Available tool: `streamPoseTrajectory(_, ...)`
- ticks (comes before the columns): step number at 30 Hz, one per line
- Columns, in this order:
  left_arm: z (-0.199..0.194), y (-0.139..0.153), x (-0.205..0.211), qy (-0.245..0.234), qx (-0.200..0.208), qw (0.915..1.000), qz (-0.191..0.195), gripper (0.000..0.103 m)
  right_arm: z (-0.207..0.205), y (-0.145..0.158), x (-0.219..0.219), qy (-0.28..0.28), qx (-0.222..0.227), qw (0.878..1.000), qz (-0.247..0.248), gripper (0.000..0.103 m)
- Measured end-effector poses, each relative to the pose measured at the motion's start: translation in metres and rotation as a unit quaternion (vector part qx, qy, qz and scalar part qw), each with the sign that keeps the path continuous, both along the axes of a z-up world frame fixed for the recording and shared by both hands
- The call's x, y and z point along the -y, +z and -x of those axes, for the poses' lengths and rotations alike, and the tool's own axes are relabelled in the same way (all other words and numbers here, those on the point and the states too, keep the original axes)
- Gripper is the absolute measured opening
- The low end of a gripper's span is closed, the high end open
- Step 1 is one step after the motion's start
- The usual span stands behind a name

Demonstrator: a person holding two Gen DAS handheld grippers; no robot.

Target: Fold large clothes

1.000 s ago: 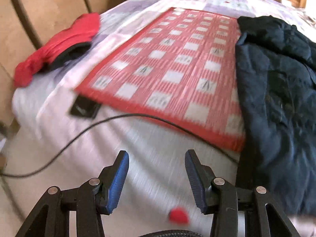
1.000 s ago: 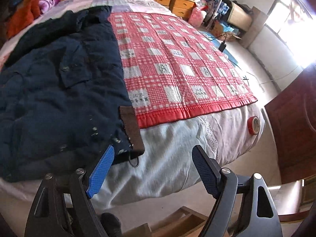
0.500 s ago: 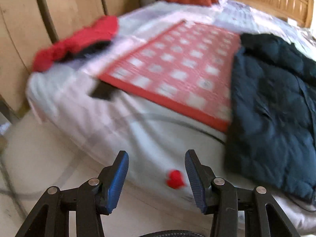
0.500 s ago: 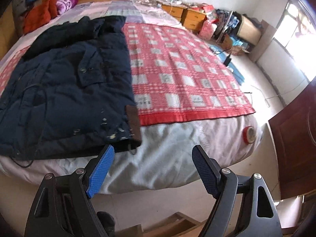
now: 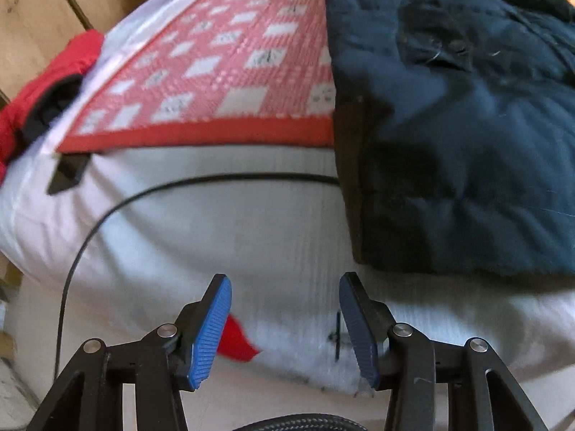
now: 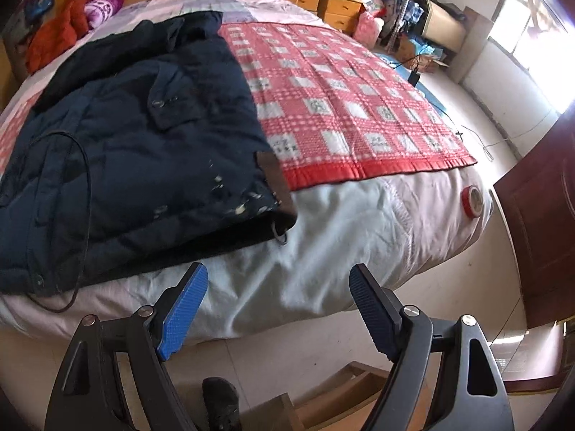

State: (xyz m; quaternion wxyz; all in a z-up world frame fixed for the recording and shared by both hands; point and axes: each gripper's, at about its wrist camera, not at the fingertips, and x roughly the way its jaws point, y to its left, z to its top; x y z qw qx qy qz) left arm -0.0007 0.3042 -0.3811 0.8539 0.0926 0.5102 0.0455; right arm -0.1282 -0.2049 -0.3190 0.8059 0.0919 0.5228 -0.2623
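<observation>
Sunlit bedroom, wide bed (image 6: pixel 323 251) with a red checked blanket (image 6: pixel 341 107) and a dark blue coat (image 6: pixel 125 136) spread flat beside it, hem at the foot edge. Since a moment ago the left gripper (image 5: pixel 285 319) has dropped closer to the coat's near corner, jaws apart and empty. The right gripper (image 6: pixel 278 310) hovers wide open near the hem; folding looks about to start.

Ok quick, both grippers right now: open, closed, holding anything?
Left gripper: open, nothing between the jaws, over the bed's foot edge near the dark jacket.
Right gripper: open wide, empty, short of the jacket's hem.
</observation>
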Motion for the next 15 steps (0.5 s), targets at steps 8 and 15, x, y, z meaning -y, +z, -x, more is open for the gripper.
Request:
streamPoseTrajectory(8, -0.015, 0.046, -0.005, 0.010, 0.098, 0.9933, 0.061, 0.053, 0.009, -0.008, 0.003, -0.022, -0.008, 1.000, -0.002, 0.083)
streamPoseTrajectory(15, -0.032, 0.071, 0.010, -0.037, 0.115, 0.9905, 0.065, 0.053, 0.011, -0.013, -0.002, -0.028, -0.009, 1.000, -0.011, 0.083)
